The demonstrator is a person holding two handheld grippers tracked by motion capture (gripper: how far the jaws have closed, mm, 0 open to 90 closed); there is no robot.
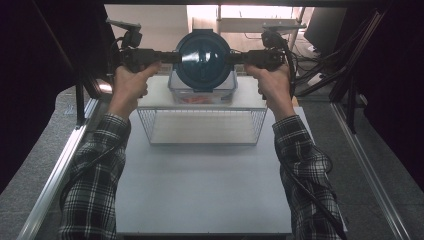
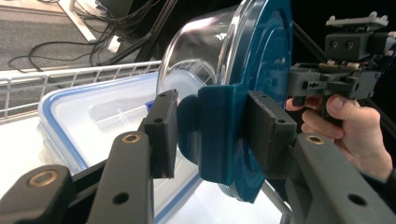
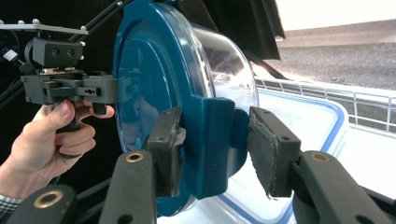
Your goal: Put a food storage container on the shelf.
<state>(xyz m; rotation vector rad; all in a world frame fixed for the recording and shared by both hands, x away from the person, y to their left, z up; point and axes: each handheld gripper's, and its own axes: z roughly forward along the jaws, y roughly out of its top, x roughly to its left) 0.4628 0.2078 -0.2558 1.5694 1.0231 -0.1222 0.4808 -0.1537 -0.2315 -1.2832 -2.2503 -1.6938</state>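
While tipped on edge, round container point(image 1: 204, 59) clamped by 2 grippers.

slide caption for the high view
Both grippers, left and right, hold a round blue-lidded container on edge above the wire rack.

Round clear glass bowl point(image 1: 204, 59) with dark blue snap-on lid point(image 2: 261, 60), lid fitted, side latch tabs point(image 3: 212, 140) projecting at both edges. Turned on its side, lid facing the person, raised above a rectangular blue-rimmed plastic container point(image 1: 202, 94).

Round container point(image 1: 204, 62): clear glossy bowl, smooth teal plastic lid point(image 3: 154, 79). Rack point(image 1: 202, 125): white wire metal.
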